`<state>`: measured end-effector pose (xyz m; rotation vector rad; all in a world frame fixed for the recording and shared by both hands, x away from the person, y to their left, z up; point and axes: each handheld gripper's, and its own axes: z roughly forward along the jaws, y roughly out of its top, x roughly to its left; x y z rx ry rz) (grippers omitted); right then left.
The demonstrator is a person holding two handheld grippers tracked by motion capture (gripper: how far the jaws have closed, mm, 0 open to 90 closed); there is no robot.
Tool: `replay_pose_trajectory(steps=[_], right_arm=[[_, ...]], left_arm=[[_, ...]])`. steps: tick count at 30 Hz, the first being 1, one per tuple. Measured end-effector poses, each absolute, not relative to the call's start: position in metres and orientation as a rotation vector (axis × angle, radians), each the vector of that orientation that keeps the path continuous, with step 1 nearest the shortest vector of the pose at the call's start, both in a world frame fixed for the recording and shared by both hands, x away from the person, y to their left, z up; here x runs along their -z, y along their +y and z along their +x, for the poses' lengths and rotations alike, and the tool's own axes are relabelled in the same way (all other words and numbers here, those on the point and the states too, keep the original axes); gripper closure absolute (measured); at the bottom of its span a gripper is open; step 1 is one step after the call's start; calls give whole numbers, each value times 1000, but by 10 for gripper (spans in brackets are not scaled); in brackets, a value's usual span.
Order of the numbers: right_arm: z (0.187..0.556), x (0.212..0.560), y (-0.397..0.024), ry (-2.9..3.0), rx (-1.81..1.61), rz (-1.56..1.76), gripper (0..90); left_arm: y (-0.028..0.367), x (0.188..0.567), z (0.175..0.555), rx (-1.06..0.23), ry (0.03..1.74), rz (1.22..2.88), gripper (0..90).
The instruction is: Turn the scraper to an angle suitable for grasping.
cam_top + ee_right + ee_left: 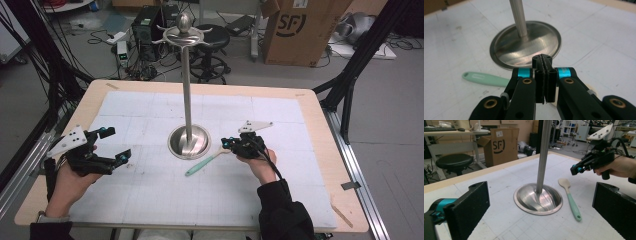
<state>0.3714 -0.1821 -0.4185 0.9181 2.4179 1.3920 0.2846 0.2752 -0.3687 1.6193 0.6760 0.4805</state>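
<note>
Polished steel catches the light at the middle of the table: a tall stand [188,90] rises from a round dished base [189,142], with curved hooks [184,35] and a knob at its top. The stand sits on a white gridded mat [150,185] that covers most of a pale wooden table [320,100].

Just beside the base, on the side nearer the person, lies a spoon [207,162] with a mint-green handle and a pale cream bowl. It lies flat on the mat at a slant, its bowl end toward the right gripper and its handle end pointing toward the near edge. In the left gripper view the spoon [570,197] sits to the right of the base, close to it but not on it.

The right gripper [229,143] is low over the spoon's bowl end. In the right gripper view its jaws are pressed fully together with nothing between them, pointing at the rim of the base [526,45], and the green handle [485,78] shows to their left beneath the gripper's body. Whether the gripper touches the spoon cannot be told.

The left gripper [116,146] is held well to the left of the stand, above the mat. Its jaws stand wide apart and hold nothing.
</note>
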Motion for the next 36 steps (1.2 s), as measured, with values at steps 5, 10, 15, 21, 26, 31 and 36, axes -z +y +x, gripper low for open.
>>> replay_pose_trajectory(steps=[5,10,15,21,26,31,36], right_arm=[[380,428,-175,2451,-1360,941,898],[386,436,-167,2481,-1335,971,898],[390,442,-158,2514,-1299,963,898],[393,445,-145,2541,-1181,962,898],[394,446,-145,2532,-1167,959,898],[392,446,-147,2537,-1159,951,899],[388,445,-150,2552,-1142,960,899]], left_arm=[[280,371,281,-483,693,1618,17],[285,369,274,-487,685,1598,17],[288,369,272,-496,699,1601,17],[292,375,272,-493,724,1614,17],[293,375,271,-496,729,1612,17],[293,378,271,-491,735,1621,17],[291,380,273,-483,736,1628,17]])
